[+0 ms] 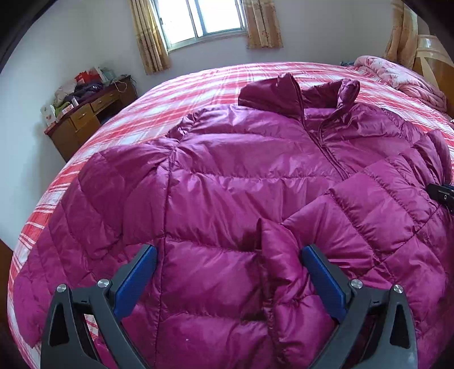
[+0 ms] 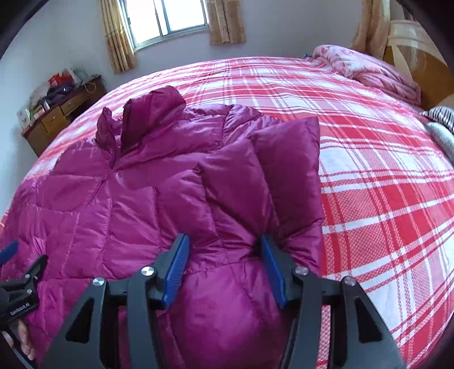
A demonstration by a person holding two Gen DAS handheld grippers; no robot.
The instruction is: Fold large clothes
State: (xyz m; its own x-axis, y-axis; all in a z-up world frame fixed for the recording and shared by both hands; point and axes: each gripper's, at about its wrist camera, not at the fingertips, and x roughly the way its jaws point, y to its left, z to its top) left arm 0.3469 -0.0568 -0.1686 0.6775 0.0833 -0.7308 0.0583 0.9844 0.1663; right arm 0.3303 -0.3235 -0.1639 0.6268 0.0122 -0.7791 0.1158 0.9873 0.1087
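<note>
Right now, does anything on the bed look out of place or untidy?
The jacket lies flat, zipped, nothing damaged. Only the pink quilt is bunched up loosely at the headboard end of the bed.

Left claw (image 1: 229,252): jaws wide apart, blue pads clear of the fabric, a raised fold of cloth between them nearer the right pad. Quilted magenta down jacket (image 1: 227,176): spread directly beneath and ahead of the claw, zipped front up, collar (image 1: 295,93) at the far end. Sleeve (image 1: 369,204): folded across the body, ahead-right of the claw. Bed (image 1: 198,82): red-and-white plaid cover, under the jacket. Right claw (image 1: 442,194): a sliver at far right. Wooden desk (image 1: 85,116): cluttered, far left. Window (image 1: 204,20): curtained, far ahead. Pink quilt (image 1: 403,76): bunched, far right.
</note>
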